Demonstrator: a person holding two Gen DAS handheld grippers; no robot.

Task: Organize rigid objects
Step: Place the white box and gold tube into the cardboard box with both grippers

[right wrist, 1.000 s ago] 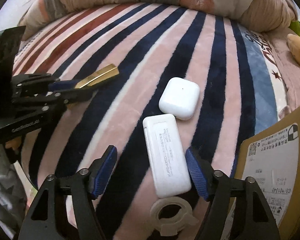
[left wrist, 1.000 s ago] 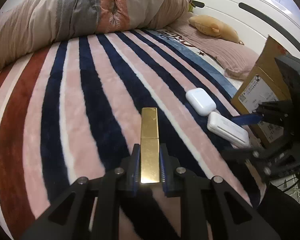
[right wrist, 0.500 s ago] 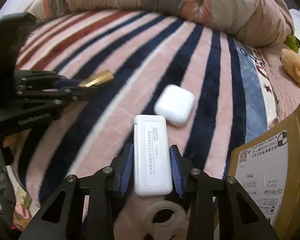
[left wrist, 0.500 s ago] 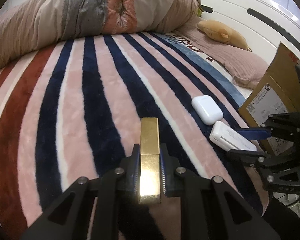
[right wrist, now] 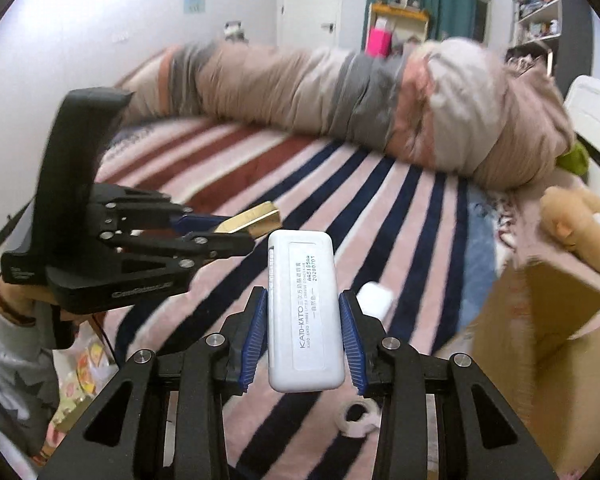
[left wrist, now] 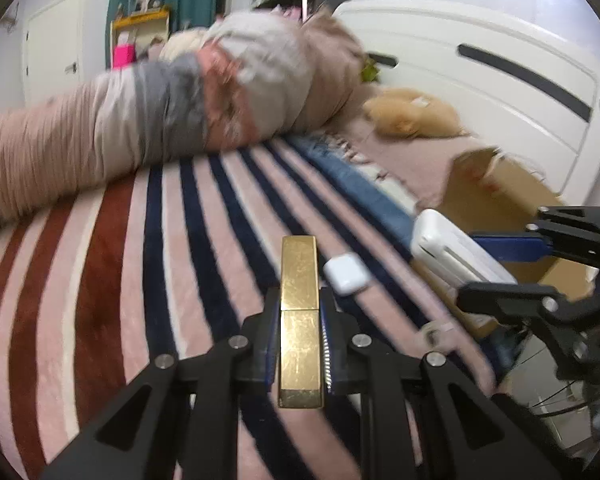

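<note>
My left gripper (left wrist: 299, 344) is shut on a gold rectangular bar (left wrist: 299, 304) and holds it above the striped blanket (left wrist: 120, 280). My right gripper (right wrist: 303, 320) is shut on a flat white labelled case (right wrist: 305, 312), lifted off the bed. The case also shows in the left wrist view (left wrist: 456, 252), and the gold bar in the right wrist view (right wrist: 252, 218). A small white earbud case (left wrist: 346, 279) lies on the blanket between the two grippers; it also shows in the right wrist view (right wrist: 374, 300). An open cardboard box (right wrist: 540, 340) stands at the right.
A rolled duvet (left wrist: 160, 120) lies across the far side of the bed. A plush toy (left wrist: 412, 114) and a white headboard (left wrist: 500, 64) are at the right. A white tape ring (right wrist: 358, 420) lies near the bed's front edge.
Both grippers have risen and tilted up, so the room now shows. The right gripper has lifted the white case off the blanket. The left still holds the gold bar.
</note>
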